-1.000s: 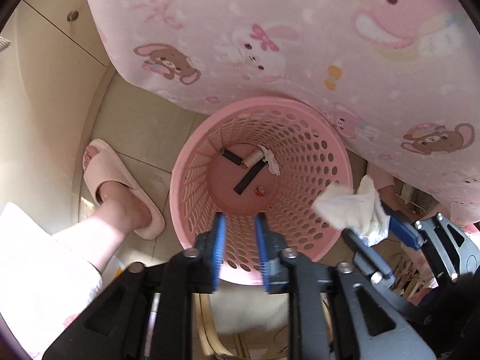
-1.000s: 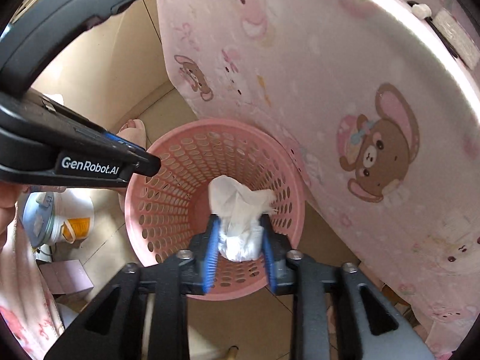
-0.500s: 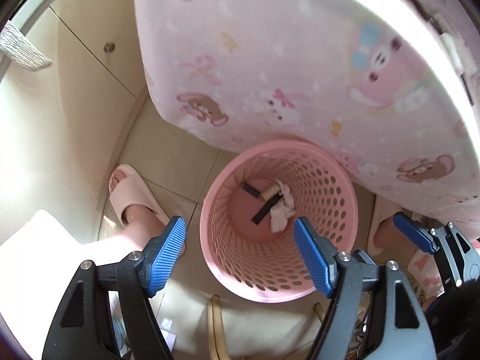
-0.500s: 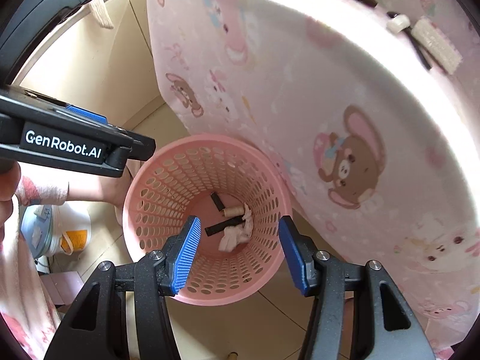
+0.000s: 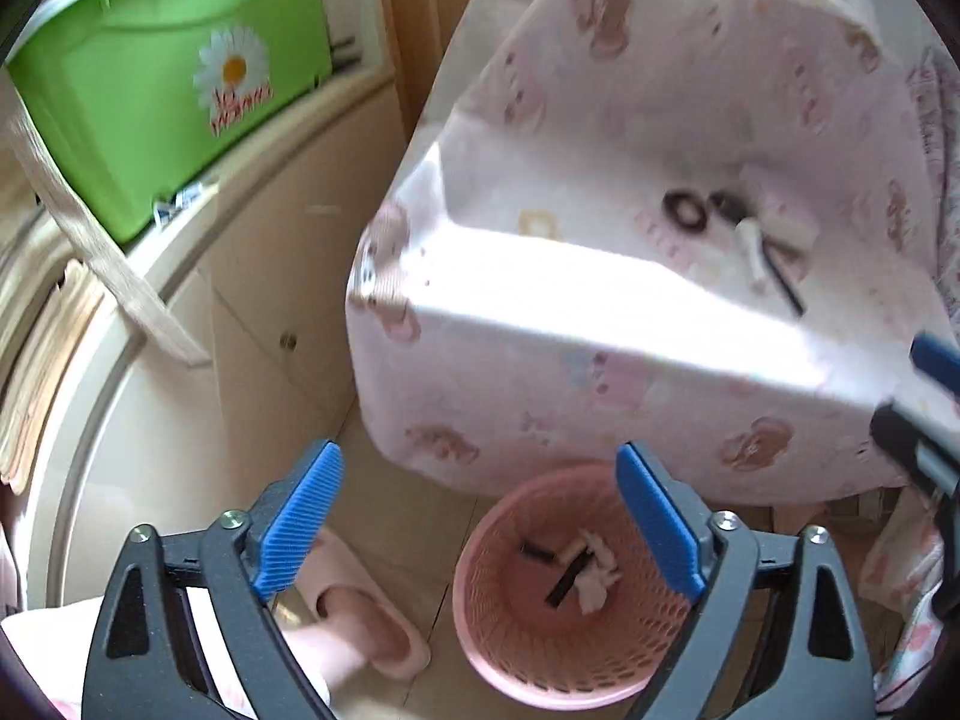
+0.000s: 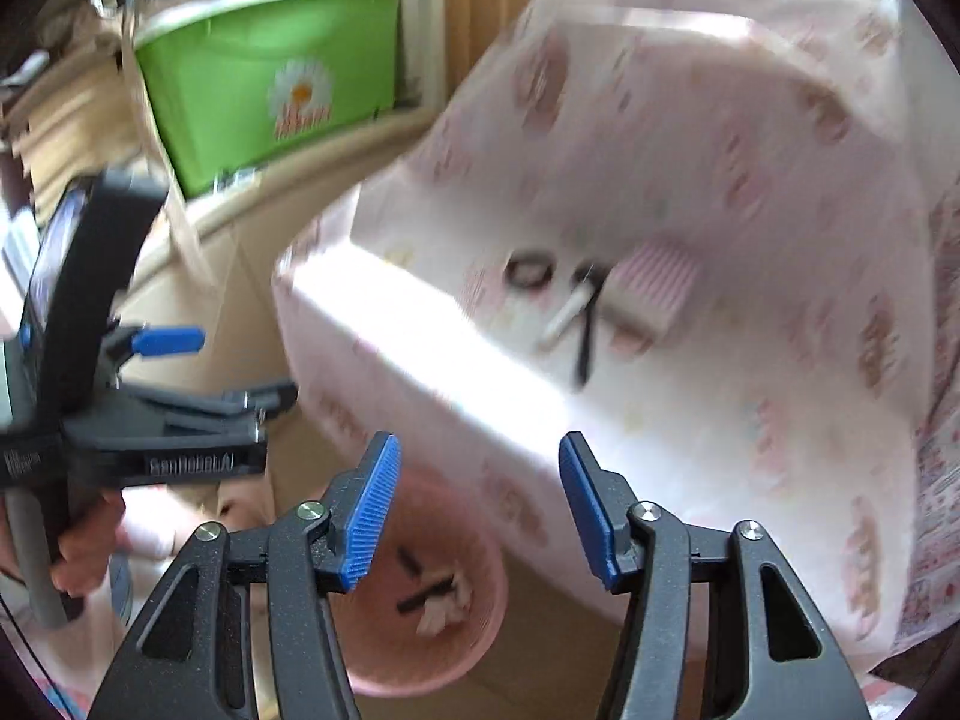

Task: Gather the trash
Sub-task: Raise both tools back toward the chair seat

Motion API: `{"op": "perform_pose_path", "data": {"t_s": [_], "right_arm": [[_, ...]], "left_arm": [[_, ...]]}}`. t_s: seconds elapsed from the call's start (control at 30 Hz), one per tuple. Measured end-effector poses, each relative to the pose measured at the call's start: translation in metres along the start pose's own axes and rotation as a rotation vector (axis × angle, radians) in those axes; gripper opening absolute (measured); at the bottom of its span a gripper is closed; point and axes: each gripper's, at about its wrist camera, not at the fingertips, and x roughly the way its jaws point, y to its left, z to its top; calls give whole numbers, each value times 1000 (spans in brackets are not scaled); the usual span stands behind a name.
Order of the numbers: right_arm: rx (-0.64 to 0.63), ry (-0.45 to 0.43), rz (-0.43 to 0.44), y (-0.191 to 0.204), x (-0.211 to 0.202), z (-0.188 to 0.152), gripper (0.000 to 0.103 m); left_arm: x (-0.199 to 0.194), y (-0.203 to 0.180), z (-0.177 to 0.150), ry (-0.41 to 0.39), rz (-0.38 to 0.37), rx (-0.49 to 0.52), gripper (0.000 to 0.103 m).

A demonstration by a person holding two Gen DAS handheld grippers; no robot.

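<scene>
A pink perforated basket (image 5: 510, 654) stands on the floor below the table edge; it holds a crumpled white tissue (image 5: 594, 576) and black strips. It also shows in the right wrist view (image 6: 480, 618). My left gripper (image 5: 480, 522) is open and empty, high above the basket. My right gripper (image 6: 477, 510) is open and empty too. On the pink cartoon tablecloth (image 5: 600, 138) lie a black ring (image 5: 684, 210), a white stick with a black strip (image 5: 765, 252), seen also in the right wrist view (image 6: 567, 315), and a pink striped piece (image 6: 654, 282).
A green bin with a daisy (image 5: 180, 72) sits on a cream cabinet (image 5: 252, 276) at the left. A foot in a pink slipper (image 5: 366, 618) stands left of the basket. The left gripper and the hand holding it appear in the right wrist view (image 6: 90, 420).
My right gripper let the white tissue fall into the basket and opened. The left gripper opened as well. Both grippers then rose and tilted up, so the table top is in view.
</scene>
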Motion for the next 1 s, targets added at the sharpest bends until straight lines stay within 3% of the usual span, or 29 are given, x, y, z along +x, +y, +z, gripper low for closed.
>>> {"op": "perform_pose_path", "data": {"t_s": [0.07,0.13,0.33,0.47,0.6,0.77,1.0], "right_arm": [[-6,-88,-54,-7,-15,9,65],[26,-121,-83,-19,-20,17,67],[205,-95,-95,-71,-11,38,67],[179,-121,-187,-91,-10,41,68],[246,-103,-180,-111,-4,40,68],[264,-91,-213,-117,3,39,68],[226,-90,-237,-107,10,40,72]], "left_arm": [[-11,-2,5,-43,-16,6,96],[-19,-3,14,-71,-32,11,101],[-44,-10,73,-141,-60,13,101],[-69,-18,108,-247,-70,62,102],[-81,-24,129,-305,-93,72,102],[-73,-29,122,-340,-94,69,102],[-41,-36,100,-264,-88,66,102]]}}
